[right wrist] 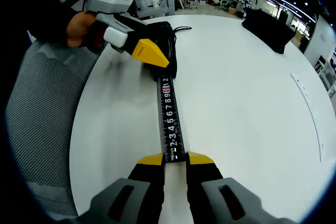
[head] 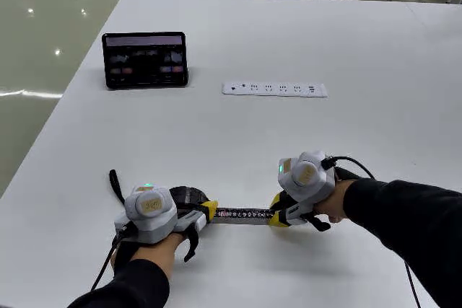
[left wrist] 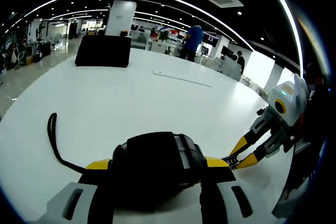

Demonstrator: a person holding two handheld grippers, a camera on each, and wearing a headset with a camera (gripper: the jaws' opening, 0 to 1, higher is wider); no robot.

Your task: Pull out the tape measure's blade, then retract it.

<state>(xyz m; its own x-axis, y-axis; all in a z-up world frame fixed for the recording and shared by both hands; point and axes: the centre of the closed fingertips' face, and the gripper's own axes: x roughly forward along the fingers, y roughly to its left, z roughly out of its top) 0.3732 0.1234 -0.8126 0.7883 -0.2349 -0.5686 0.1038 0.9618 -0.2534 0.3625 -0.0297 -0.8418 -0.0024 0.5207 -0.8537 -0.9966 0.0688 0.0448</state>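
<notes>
A black, slab-shaped tablet (head: 145,59) stands propped on the broad white matte table (head: 253,142), well ahead of my left gripper (head: 209,210). A long white plastic power strip (head: 274,89) lies flat, well ahead of my right gripper (head: 278,218) and to the tablet's right. A glossy pale floor (head: 43,48) shows beyond the table's edge, far to the left of my left gripper.
</notes>
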